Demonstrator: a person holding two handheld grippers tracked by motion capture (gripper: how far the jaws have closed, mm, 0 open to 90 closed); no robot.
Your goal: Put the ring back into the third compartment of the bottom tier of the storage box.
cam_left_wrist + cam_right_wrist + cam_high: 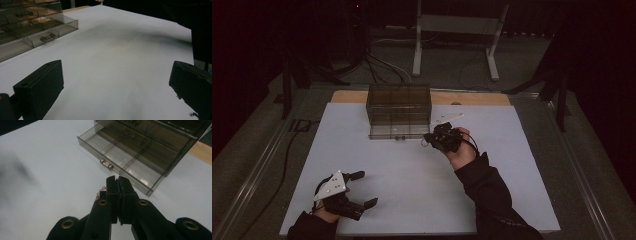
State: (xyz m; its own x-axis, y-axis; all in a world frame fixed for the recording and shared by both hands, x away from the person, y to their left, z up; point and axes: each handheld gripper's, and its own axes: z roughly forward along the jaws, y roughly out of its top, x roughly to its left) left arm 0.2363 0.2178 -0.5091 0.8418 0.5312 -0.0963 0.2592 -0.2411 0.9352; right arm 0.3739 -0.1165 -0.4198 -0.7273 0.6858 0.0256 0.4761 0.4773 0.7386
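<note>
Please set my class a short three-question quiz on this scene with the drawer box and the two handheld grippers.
1. True or false: the bottom drawer of the smoky clear drawer box stands pulled out.
2. The jaws of the left gripper are: A) shut on the handle; B) wide open with nothing between them; C) pressed together.
3. Which gripper is nearer the drawer's handle?

Key: 1 true. 2 B. 3 the right gripper, its jaws pressed together just in front of the drawer.
</note>
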